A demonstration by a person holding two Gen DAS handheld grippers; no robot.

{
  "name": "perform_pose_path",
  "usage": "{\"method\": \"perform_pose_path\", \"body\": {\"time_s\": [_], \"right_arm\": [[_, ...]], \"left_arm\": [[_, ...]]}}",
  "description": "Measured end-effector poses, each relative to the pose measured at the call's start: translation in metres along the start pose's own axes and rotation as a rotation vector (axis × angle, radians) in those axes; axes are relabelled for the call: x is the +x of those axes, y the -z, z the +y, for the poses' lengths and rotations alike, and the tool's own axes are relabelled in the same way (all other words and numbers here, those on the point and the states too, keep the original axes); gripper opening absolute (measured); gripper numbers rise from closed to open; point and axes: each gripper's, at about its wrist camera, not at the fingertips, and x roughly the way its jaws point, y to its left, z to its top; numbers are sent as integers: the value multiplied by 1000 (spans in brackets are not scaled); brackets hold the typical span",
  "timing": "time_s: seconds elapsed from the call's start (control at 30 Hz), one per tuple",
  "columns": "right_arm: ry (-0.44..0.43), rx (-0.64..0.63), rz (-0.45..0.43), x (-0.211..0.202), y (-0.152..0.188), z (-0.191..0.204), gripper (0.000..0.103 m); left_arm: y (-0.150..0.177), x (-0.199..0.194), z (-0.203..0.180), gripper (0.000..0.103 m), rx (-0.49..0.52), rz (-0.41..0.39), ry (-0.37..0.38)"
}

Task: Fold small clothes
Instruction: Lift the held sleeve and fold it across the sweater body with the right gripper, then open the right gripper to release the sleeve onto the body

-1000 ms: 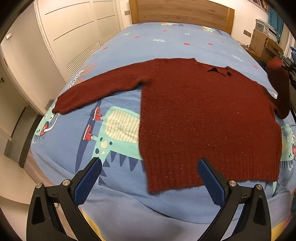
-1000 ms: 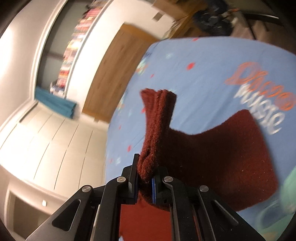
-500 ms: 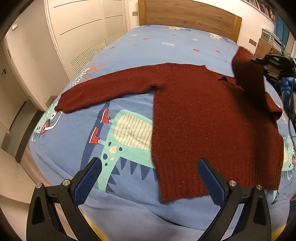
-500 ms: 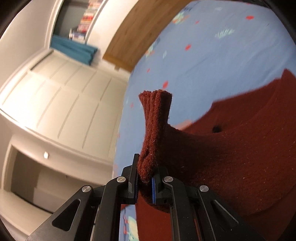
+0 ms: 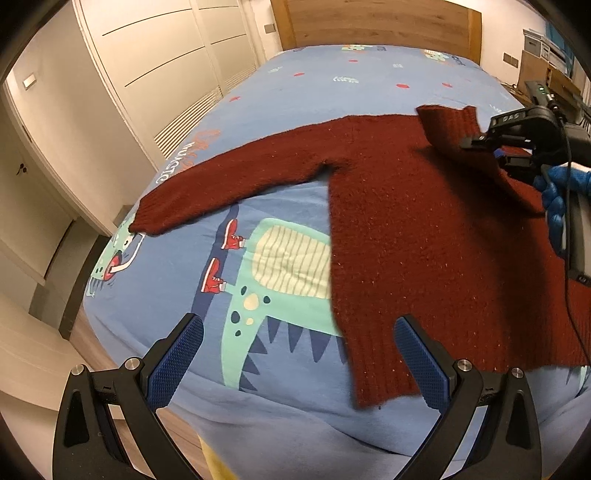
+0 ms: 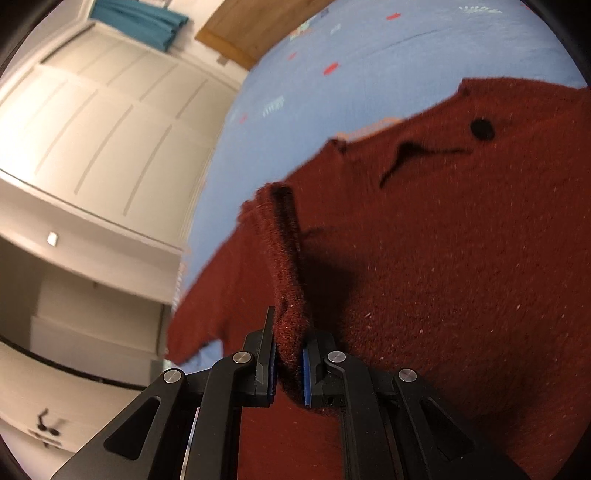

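Observation:
A dark red knitted sweater point(image 5: 424, 236) lies flat on the bed, its left sleeve point(image 5: 229, 184) stretched out to the left. My right gripper point(image 6: 289, 363) is shut on the cuff of the right sleeve point(image 6: 284, 258) and holds it over the sweater's chest near the collar; it shows in the left wrist view point(image 5: 495, 147) with the cuff point(image 5: 448, 125) sticking out. My left gripper point(image 5: 299, 362) is open and empty, hovering just in front of the sweater's bottom hem point(image 5: 388, 380).
The bed has a blue cover with a dinosaur print point(image 5: 266, 269). White wardrobe doors point(image 5: 166, 62) stand to the left and a wooden headboard point(image 5: 376, 26) at the far end. The bed's near edge drops to a wooden floor point(image 5: 40, 369).
My right gripper has carried the right sleeve from the right side leftward across the sweater's chest. My left gripper has moved a little closer to the bed and stays open.

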Motion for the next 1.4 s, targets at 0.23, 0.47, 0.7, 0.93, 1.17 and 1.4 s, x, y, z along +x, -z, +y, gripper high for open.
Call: {"method": "perform_pose_path", "body": {"time_s": [0.23,0.47,0.7,0.93,1.17,1.4], "right_arm": [[80,-69,33,22,18,3,10],[134,-108,48,32,29,4,11],[190,-193,15,38,23,25,13],[261,-236,68,67,41,34,43],[225,-310,37,40,42,55,48],[479,-354,-15,19,41,17,48]], "left_arm": [[3,10,0,102,0,22,17],[5,18,11,102,-21,39,14],[6,19,18,102,-47,47,9],[8,17,25,102,-71,46,15],[3,9,34,102,-128,12,59],[3,8,33,102,-142,5,95]]}}
